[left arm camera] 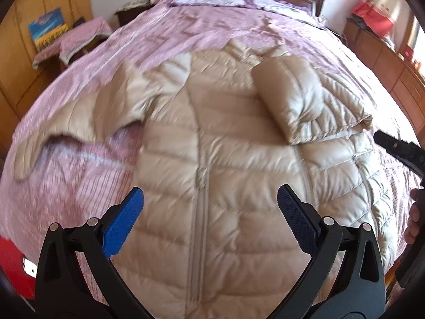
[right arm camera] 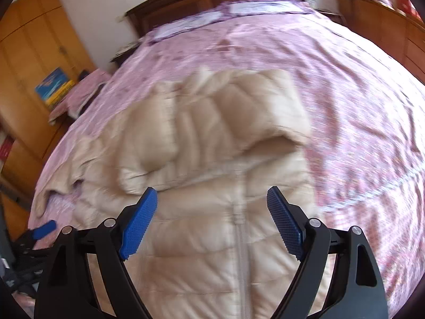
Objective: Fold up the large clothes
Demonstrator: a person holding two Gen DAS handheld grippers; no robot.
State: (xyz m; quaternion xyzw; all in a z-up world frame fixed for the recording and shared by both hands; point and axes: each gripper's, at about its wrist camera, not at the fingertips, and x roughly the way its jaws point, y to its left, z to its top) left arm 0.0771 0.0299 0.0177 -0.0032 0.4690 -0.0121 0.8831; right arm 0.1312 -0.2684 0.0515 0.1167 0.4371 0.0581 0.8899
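The coat [left arm camera: 212, 159] lies flat in the middle of the bed [left arm camera: 93, 159], one sleeve [left arm camera: 305, 98] already folded across its chest, both grippers [left arm camera: 209, 220] [right arm camera: 211, 220] spread and empty, so next comes grabbing the other sleeve [left arm camera: 66, 122] at left.

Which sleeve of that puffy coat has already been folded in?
Start at the pink bedspread, where the beige quilted jacket lies zipped, front up. The folded sleeve lies across its chest on the right of the left wrist view; the other sleeve sprawls out on the bedspread.
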